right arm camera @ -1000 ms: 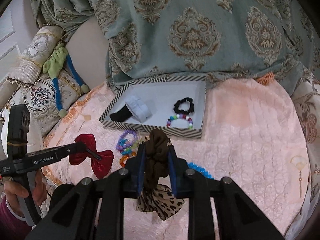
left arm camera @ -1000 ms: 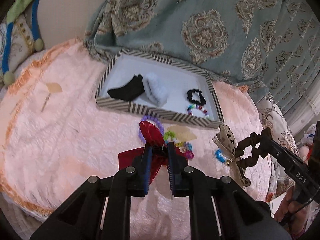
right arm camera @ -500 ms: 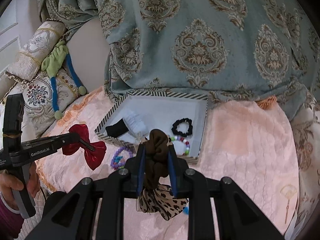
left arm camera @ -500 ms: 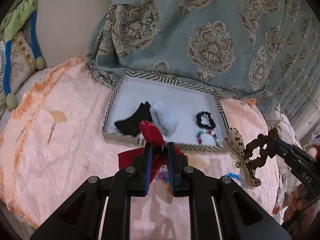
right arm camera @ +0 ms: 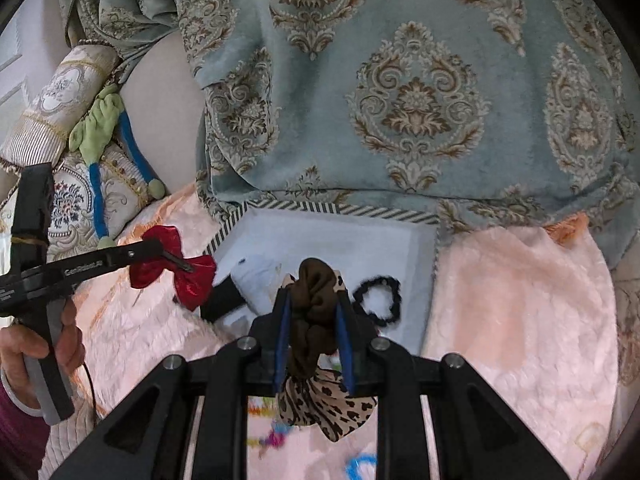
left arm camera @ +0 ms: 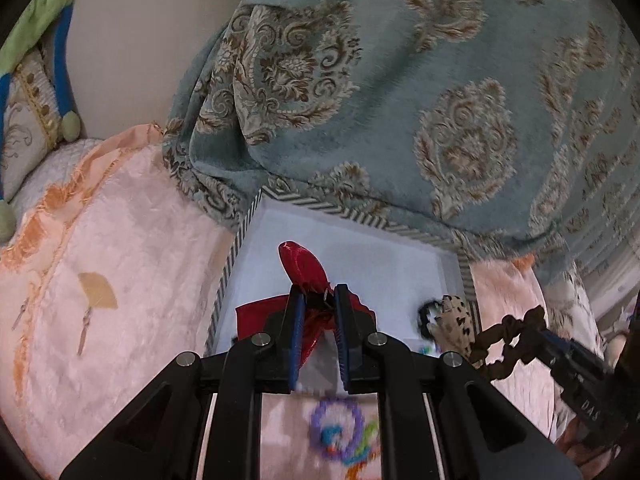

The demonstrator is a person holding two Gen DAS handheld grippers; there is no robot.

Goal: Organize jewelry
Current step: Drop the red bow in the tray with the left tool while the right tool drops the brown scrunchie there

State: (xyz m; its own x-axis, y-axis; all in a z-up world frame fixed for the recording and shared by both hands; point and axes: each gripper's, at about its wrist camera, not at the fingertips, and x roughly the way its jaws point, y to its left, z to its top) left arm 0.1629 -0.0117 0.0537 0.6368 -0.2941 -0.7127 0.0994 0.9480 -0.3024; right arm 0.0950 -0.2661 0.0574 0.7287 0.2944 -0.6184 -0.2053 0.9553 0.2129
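One striped tray [right arm camera: 340, 210] here, open on the pink bedspread [right arm camera: 520, 300]. Two grippers up: the left gripper [left arm camera: 319, 302] carries one red bow [left arm camera: 302, 268], the right gripper [right arm camera: 312, 300] carries one brown scrunchie [right arm camera: 316, 292] with a leopard-print tail. Inside the tray, one black scrunchie [right arm camera: 378, 300], one black piece [right arm camera: 222, 300] and one white piece [right arm camera: 260, 280]. In front of the tray, one purple bead bracelet [left arm camera: 336, 432], plus more coloured bead bracelets too blurred to count. One teal patterned blanket [right arm camera: 400, 80] behind.
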